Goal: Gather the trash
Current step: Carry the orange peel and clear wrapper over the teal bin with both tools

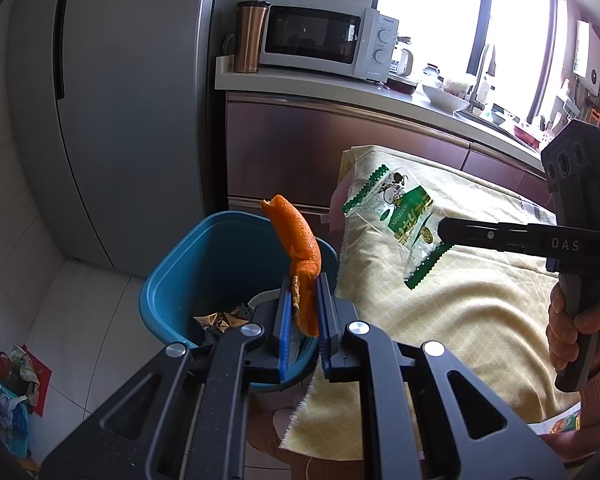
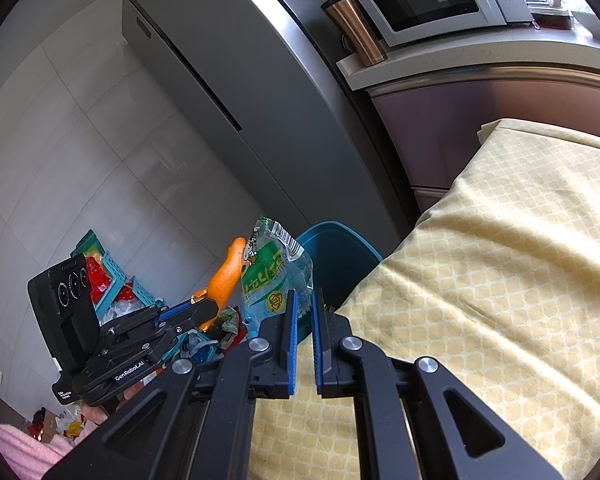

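Trash: an orange peel [image 1: 296, 252] and a green-printed clear snack wrapper [image 1: 404, 220], each pinched in a gripper beside a teal bin [image 1: 172, 280].

The left gripper [image 1: 305, 280] has its blue pads nearly together on the lower end of the orange peel, which stands up curling above the bin's rim; crumpled gold foil [image 1: 220, 320] lies inside the bin. The right gripper [image 2: 304, 300] has its fingers closed almost fully on a corner of the snack wrapper, which hangs up off the yellow patterned cloth [image 1: 460, 312] at the cloth's edge next to the bin. A hand [image 1: 576, 328] in a pink sleeve grips the right tool's handle. Behind stand a grey refrigerator [image 1: 120, 100], a copper tumbler [image 1: 250, 36] and a white microwave [image 1: 328, 40] on the counter.
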### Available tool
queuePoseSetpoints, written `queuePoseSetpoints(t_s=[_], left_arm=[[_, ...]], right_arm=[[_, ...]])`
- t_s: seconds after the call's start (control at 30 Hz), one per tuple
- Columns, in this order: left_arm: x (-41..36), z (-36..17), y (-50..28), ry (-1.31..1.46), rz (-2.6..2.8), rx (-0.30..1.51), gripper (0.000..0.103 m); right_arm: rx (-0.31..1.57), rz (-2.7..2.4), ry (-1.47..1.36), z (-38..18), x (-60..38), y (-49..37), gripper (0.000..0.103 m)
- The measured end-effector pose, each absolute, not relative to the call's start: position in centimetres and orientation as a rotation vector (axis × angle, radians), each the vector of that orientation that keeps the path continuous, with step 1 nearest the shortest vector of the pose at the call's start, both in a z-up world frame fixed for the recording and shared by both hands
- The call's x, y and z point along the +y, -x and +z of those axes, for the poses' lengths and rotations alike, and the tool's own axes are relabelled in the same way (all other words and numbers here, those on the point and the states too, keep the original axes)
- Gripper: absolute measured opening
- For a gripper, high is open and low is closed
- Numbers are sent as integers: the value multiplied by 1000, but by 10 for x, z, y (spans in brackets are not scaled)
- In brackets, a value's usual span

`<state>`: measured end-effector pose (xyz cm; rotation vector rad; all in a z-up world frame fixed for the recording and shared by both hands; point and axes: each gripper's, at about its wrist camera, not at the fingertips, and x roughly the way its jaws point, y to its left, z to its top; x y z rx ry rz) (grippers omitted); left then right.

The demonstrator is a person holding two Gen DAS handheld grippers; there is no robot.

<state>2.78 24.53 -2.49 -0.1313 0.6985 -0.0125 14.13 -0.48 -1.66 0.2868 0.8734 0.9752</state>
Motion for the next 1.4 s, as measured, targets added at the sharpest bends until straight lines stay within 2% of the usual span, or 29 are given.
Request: queuePoseSetpoints(t_s=[1.4], left_arm=[[257,-46,-45,157,23,745,12]], right_arm=[[938,963,-245,-32,35,-161,6]])
